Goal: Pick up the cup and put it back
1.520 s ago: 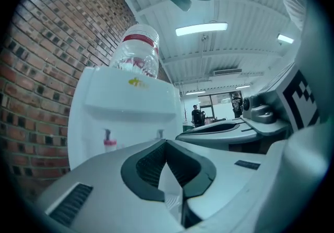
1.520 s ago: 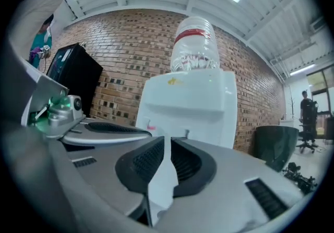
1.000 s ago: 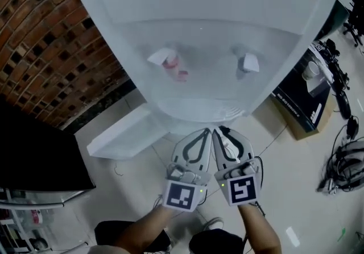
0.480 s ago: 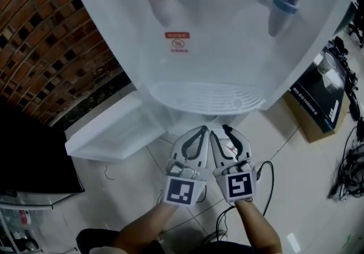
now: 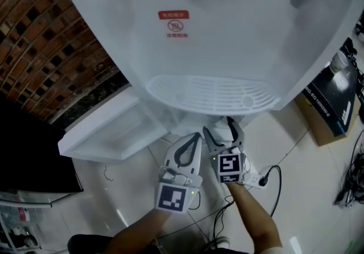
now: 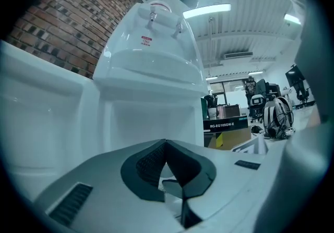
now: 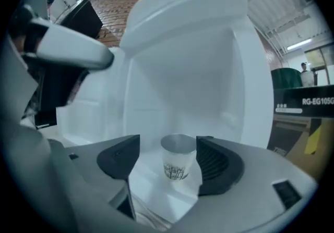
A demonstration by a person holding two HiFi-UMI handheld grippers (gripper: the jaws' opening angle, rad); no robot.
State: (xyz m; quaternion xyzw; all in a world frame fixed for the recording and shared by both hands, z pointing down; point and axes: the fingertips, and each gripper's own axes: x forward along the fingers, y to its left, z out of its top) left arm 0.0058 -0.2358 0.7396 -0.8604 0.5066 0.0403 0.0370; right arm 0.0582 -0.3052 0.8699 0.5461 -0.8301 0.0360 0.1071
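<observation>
Right gripper [image 7: 168, 148], jaws just opened wide, framed the upright white printed paper cup [image 7: 177, 163], pads clear of it.
Hazard: cup stood in white water dispenser's lower compartment [image 7: 180, 88]; an off-centre close could tip or crush it.

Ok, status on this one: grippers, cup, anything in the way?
Left gripper shut, empty. Right gripper open, jaws just been opening; paper cup upright between them, not gripped, in the open cabinet of the water dispenser. Nothing blocking.
</observation>
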